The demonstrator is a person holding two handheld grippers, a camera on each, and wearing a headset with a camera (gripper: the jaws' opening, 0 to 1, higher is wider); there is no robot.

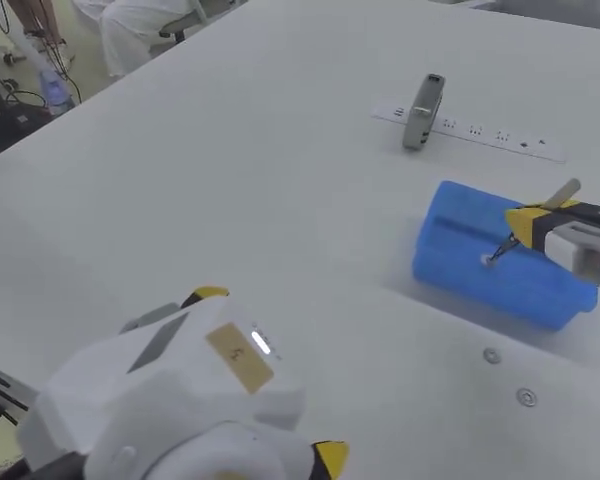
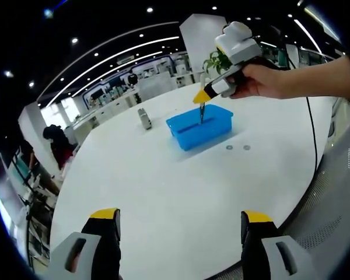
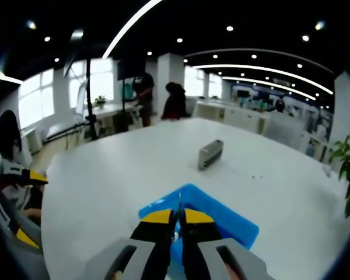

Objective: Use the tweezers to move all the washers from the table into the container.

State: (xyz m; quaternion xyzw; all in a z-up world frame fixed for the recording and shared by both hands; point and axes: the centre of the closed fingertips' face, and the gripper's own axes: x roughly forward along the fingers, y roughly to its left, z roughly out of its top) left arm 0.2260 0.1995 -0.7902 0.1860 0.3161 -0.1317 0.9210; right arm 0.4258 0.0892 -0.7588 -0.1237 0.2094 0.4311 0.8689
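The blue container sits at the right of the white table. My right gripper is shut on the tweezers, whose tips point down into the container; I cannot tell whether they hold a washer. In the right gripper view the shut jaws pinch the tweezers above the container. Two washers lie on the table just in front of the container. My left gripper hovers open and empty at the near left, far from the container.
A grey block stands upright beyond the container, next to a flush power strip. People and chairs are at the far left edge. The table edge runs close behind the washers in the left gripper view.
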